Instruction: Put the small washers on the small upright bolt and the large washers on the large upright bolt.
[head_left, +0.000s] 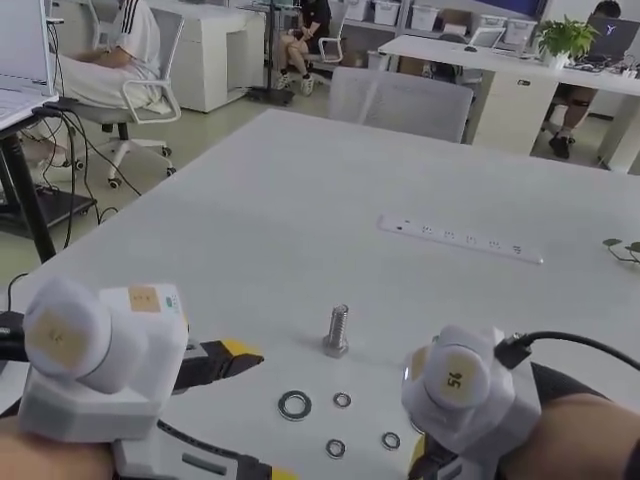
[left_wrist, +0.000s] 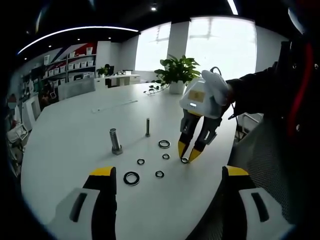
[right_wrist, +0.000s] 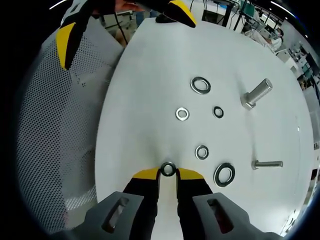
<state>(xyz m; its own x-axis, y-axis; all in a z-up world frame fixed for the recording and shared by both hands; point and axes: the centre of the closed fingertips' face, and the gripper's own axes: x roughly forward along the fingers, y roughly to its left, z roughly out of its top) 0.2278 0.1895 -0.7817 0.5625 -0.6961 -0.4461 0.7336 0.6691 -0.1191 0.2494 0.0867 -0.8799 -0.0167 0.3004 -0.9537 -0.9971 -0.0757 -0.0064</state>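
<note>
Right tongs (right_wrist: 167, 175) pinched a small washer (right_wrist: 168, 168) near the surface (right_wrist: 150, 75) edge, where a slip could drop it; left tongs (left_wrist: 167, 172) gaped wide.

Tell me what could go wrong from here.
The right gripper pinches a small washer only at the tips of its jaws, so it may slip out on lifting. The small bolt is thin; a bump while threading could topple it.
</note>
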